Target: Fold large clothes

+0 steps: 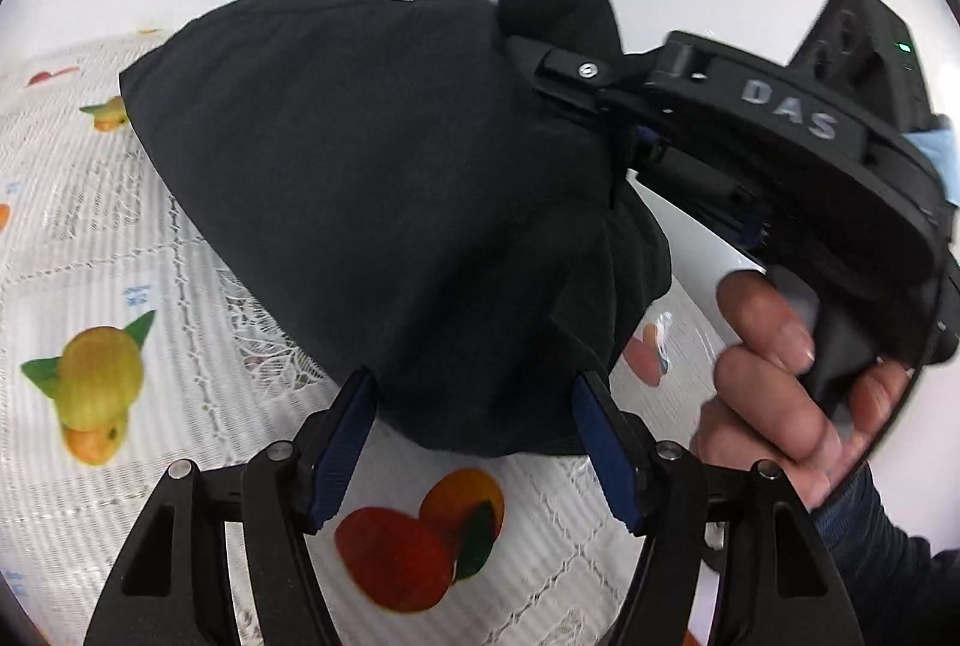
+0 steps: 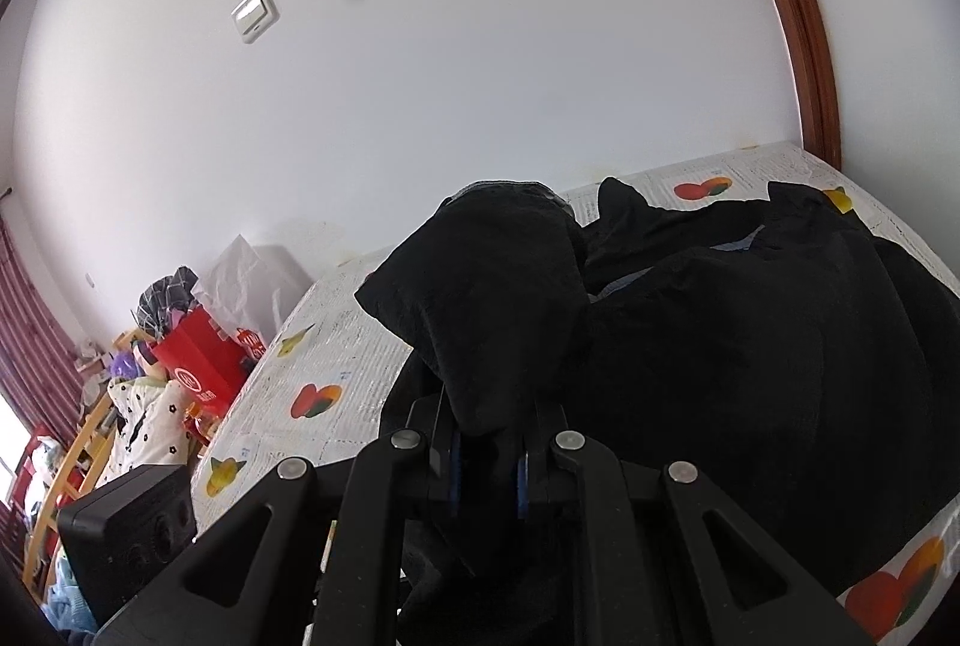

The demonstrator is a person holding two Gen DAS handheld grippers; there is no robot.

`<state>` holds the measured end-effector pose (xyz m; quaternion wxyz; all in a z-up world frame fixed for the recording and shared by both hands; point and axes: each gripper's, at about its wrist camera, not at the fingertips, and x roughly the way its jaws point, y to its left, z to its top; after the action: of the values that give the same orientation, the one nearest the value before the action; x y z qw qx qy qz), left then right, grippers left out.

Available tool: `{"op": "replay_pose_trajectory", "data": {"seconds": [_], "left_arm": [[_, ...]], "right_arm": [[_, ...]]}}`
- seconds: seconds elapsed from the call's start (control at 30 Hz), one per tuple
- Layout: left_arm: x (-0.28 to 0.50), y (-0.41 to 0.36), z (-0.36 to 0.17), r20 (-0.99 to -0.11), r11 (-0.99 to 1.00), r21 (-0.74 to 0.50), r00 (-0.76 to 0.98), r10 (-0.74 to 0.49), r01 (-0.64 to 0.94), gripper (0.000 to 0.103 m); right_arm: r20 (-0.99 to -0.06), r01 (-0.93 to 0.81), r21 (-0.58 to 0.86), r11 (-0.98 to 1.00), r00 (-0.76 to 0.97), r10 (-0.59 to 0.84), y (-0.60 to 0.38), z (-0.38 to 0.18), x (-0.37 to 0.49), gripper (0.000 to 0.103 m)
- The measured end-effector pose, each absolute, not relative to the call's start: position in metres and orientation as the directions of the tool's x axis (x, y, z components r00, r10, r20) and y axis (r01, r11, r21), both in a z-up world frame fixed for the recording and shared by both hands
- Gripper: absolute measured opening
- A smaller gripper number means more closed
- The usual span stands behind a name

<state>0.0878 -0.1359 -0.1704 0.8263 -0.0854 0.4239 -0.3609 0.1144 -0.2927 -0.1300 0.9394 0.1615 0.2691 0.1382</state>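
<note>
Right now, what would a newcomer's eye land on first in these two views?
The black garment, heaped mid-table on the fruit-print tablecloth. The right gripper is shut on a fold of it, lifting it, while the left gripper is open at its near edge. At far left there is a cluttered shelf.

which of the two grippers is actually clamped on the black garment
The right gripper: its fingers pinch a fold of the black garment. The left gripper is open, empty.

One black garment (image 2: 720, 346) lies heaped on the one worktop (image 2: 336, 346). Two grippers are in view, each with two fingers. Beside the worktop stands one red box (image 2: 201, 367); on the wall above it, one light switch (image 2: 255, 13)
</note>
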Motion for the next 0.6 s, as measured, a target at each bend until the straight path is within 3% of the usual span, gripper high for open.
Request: {"op": "replay_pose_trajectory", "data": {"seconds": [0.33,0.6], "left_arm": [[0.079,-0.146,-0.168,-0.645,0.741,-0.458,0.389,-0.657,0.491,0.069],[0.073,-0.133,-0.169,-0.600,0.715,-0.469,0.407,-0.688,0.518,0.079]], "right_arm": [[-0.421,-0.220,0.423,0.879,0.812,0.405,-0.295,-0.126,0.112,0.012],[-0.388,-0.315,0.448,0.836,0.775,0.500,-0.289,-0.121,0.107,0.012]]}}
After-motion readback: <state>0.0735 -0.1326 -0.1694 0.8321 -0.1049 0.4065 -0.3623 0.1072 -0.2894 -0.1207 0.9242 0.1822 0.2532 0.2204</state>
